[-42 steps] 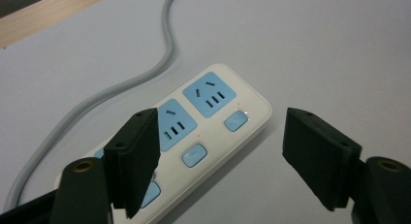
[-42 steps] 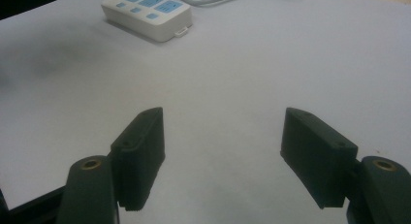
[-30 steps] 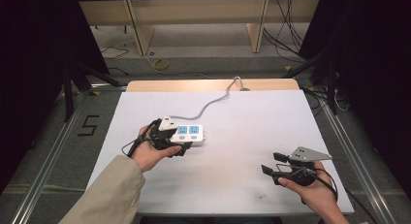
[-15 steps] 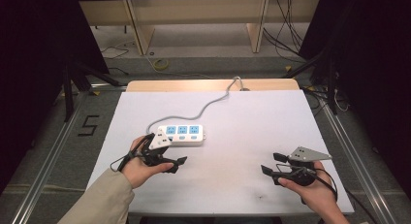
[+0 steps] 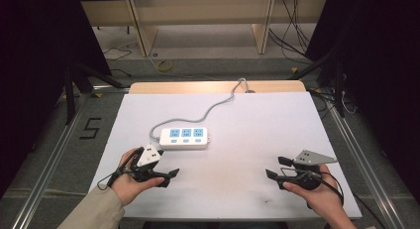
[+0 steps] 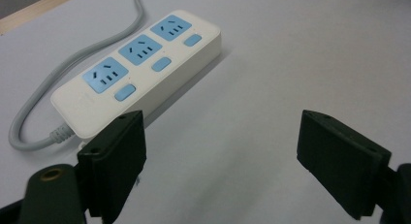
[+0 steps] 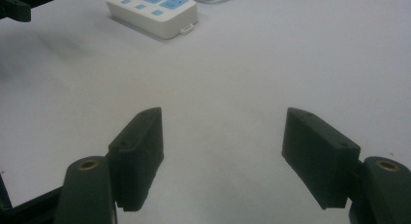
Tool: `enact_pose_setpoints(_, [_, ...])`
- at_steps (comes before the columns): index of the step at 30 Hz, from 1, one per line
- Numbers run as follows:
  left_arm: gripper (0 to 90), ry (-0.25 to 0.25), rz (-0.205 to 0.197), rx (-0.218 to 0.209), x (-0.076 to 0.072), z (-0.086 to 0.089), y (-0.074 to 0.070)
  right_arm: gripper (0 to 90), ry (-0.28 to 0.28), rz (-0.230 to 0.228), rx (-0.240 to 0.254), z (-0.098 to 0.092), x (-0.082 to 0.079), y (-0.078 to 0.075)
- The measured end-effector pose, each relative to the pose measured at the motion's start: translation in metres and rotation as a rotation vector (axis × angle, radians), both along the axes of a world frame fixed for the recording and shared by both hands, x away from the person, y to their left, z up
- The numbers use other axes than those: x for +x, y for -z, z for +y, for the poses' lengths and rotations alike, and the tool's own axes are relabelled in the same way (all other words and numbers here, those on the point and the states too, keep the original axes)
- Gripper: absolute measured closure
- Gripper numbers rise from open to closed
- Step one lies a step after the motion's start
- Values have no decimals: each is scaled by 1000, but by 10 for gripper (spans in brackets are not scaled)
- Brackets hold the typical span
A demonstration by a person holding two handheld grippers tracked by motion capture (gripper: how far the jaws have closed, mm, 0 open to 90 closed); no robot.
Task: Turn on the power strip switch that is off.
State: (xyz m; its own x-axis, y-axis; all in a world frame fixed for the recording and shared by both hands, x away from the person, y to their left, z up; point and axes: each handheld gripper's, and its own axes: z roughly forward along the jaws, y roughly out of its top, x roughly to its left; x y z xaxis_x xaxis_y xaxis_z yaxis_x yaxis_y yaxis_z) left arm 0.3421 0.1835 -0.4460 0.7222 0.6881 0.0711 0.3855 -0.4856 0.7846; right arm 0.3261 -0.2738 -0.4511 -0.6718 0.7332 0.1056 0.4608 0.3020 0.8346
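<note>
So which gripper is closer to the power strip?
Left. The left gripper sits just in front of the power strip, jaws open, not touching it. The right gripper is far off toward the table's right side, also open.

The high view looked forward and down over the whole table (image 5: pixel 257 140). Each gripper view sat low and close to the tabletop. All three shared the power strip (image 5: pixel 184 138) (image 6: pixel 138 69) (image 7: pixel 152 10).

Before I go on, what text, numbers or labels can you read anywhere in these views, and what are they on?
"5": dark mark on the floor, left of the table.
Power strip: faint marking on its white cable end, too blurred to read; the blue sockets and buttons show no readable text.
Left gripper and right gripper: no lettering visible.
</note>
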Motion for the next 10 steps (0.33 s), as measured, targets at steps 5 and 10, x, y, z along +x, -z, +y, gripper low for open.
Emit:
enact_pose_setpoints(5, [179, 10, 0, 8, 1, -7, 2, 315, -3, 0, 0, 1, 1, 0])
enact_pose_setpoints(10, [179, 36, 9, 28, -1, -15, 5, 314, -3, -1, 0, 0, 0, 0])
